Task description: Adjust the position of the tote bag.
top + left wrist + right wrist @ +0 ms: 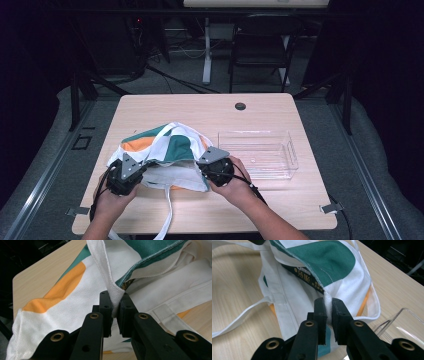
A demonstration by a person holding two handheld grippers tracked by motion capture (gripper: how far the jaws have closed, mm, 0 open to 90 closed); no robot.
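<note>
A cloth bag (167,150), white with green and orange patches, lies on the table (150,112) left of centre, with a clear tray (260,152) just beside it on the right. The bag's upper rim is pinched at two spots: the left gripper (114,306) is pressed together on a fold of white fabric at the mouth, and the right gripper (327,308) is clamped on a narrow white strip at the opposite side of the opening. The mouth appears to be held open between them; a dark packet with printed characters (308,277) is glimpsed inside in the right gripper view. A loose strap (167,215) trails off the near table edge. The step in hand is judged to be opening or lifting the bag. For this to go well, both pinches should be kept firm and level, the rims drawn apart evenly, and the lower layer left flat on the table. Thin fabric could slip from the jaws if tugged sharply.
</note>
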